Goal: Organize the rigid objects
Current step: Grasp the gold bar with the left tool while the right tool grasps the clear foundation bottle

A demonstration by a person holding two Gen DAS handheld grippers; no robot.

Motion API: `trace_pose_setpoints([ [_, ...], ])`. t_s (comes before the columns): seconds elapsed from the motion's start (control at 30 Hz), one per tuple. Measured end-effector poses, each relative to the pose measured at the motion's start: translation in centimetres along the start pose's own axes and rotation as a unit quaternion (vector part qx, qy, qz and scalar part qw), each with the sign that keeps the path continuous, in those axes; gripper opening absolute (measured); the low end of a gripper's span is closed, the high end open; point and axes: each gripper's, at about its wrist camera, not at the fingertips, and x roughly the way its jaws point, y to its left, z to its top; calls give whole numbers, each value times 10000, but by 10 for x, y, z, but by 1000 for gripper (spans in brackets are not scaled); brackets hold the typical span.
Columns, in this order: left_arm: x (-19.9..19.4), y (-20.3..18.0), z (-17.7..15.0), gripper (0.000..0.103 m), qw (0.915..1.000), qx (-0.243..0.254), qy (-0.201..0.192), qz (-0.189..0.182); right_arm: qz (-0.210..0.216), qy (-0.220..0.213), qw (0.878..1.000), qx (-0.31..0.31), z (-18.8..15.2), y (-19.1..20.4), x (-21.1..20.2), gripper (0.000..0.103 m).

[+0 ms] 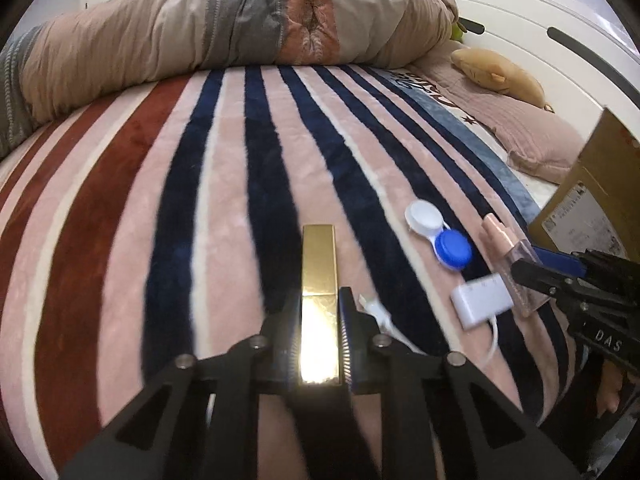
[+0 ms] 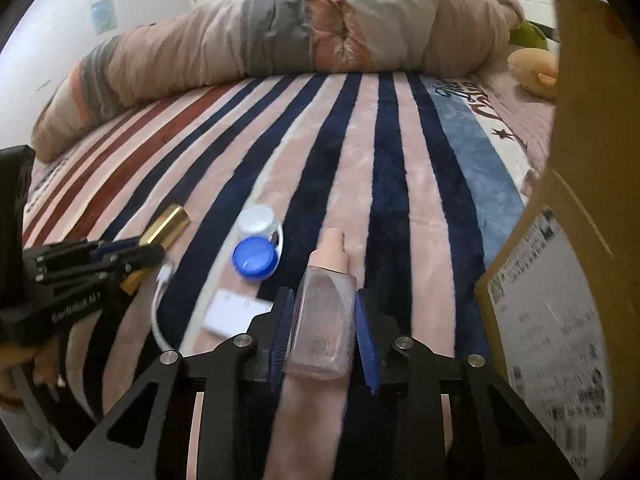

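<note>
Fingers of the left gripper point(image 1: 320, 320) pinch the gold case point(image 1: 319, 264), a slim glossy rectangular bar lying along a pink stripe, centre of the left wrist frame. Glare washes out its near end, and the pads hide its lower sides.

Right gripper point(image 2: 322, 320): blue ribbed pads flank the clear bottle point(image 2: 325, 320), lower centre of the right wrist frame. Left pad looks to be touching; at the right pad I cannot tell contact from a thin gap. Bottle is flat-sided, transparent, with a matte pink cap pointing up-frame; the printing near its base is too blurred to read.

Both sit on the striped blanket point(image 1: 120, 200), plush fleece in pink, navy and dark red bands.

Between the two grippers:
- lens case point(image 2: 258, 248), plastic, one round white lid and one round blue lid joined
- white adapter point(image 1: 482, 306), smooth boxy plastic, motion-blurred; its thin cable runs under the left gripper's finger, end hidden

Cardboard box point(image 2: 580, 240) fills the right edge of the right wrist frame, cut off by the border, label text illegible. Rumpled quilt point(image 1: 180, 40) spans the top. Tan plush toy point(image 1: 496, 74) at upper right, shape unclear.
</note>
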Motion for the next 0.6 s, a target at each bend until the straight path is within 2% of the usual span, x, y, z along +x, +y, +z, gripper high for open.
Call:
trace_pose_setpoints([
  [0.23, -8, 5, -14, 15, 9996, 81, 163, 210, -99, 152, 9988, -444, -25, 9, -20, 25],
  [0.4, 5, 1, -9, 16, 9991, -11, 67, 414, -45, 234, 9990, -387, -23, 8, -12, 25],
  [0.6, 3, 1, -7, 15, 9989, -24, 6, 461, -127, 254, 9985, -462, -23, 11, -5, 24],
])
